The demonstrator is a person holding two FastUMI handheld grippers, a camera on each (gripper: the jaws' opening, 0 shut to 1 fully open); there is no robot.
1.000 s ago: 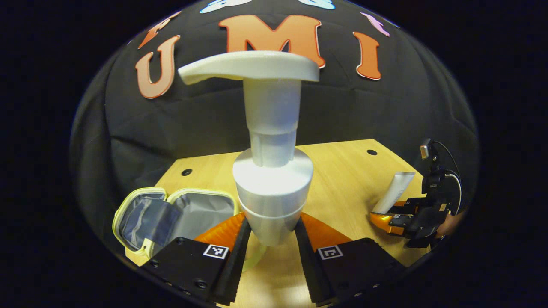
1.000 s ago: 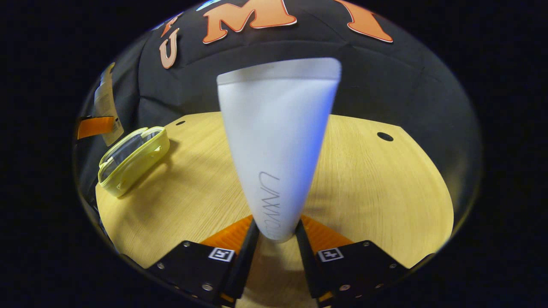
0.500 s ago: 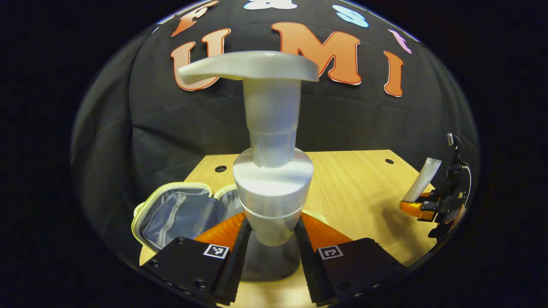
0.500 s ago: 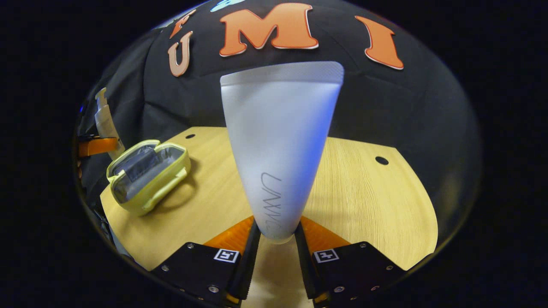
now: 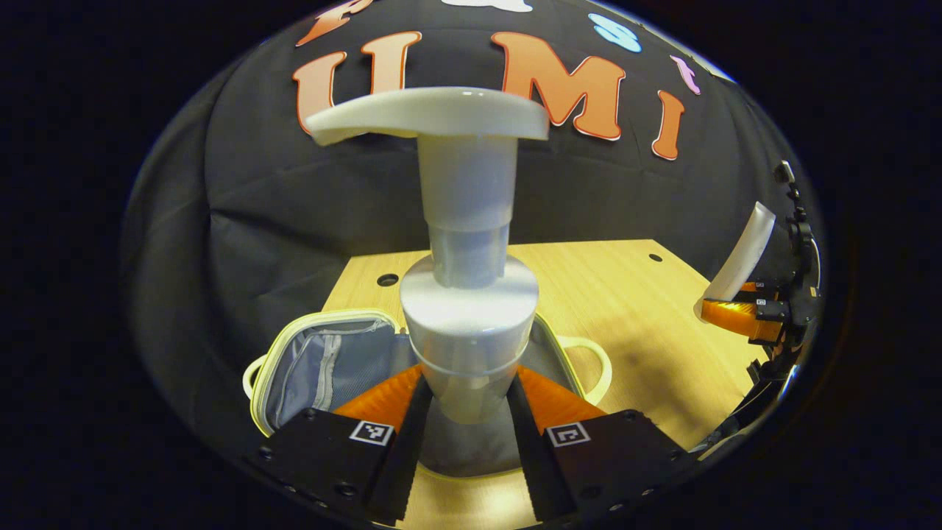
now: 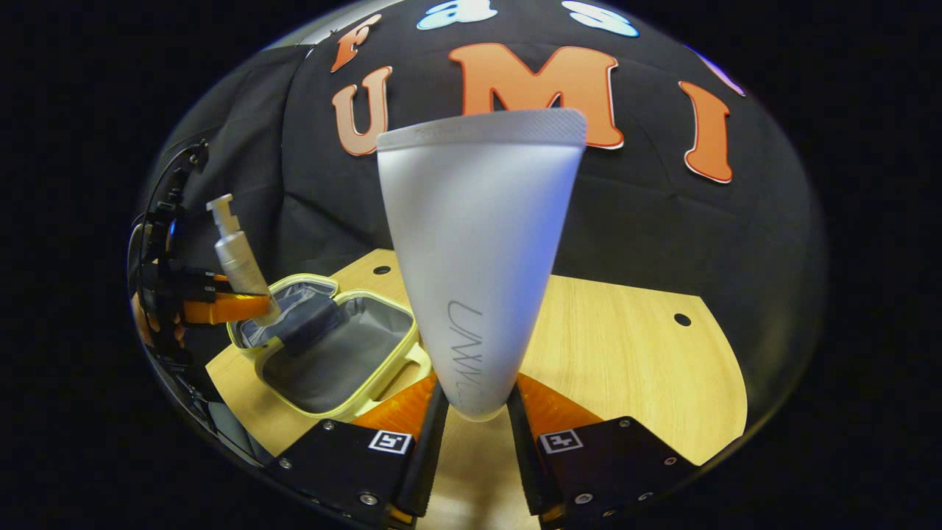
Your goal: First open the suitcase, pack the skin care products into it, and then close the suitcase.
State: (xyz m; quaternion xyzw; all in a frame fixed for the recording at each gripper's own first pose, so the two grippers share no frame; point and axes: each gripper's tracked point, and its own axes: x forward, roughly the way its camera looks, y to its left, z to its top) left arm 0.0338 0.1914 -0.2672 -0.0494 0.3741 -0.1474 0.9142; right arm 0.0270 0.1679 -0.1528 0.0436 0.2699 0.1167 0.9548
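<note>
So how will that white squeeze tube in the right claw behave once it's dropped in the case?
The white plastic squeeze tube probably dents under the right claw. Its flat crimped end suggests little rolling. Laid in the open yellow-rimmed case, it likely lies flat.

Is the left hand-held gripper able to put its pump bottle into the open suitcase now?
Probably yes. The left hand-held gripper holds the pump bottle over the open suitcase, and nothing blocks the way.

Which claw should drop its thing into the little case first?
Probably the left claw: its pump bottle hangs right over the open case. The right claw, gripping the white tube, sits off to the case's side.
</note>
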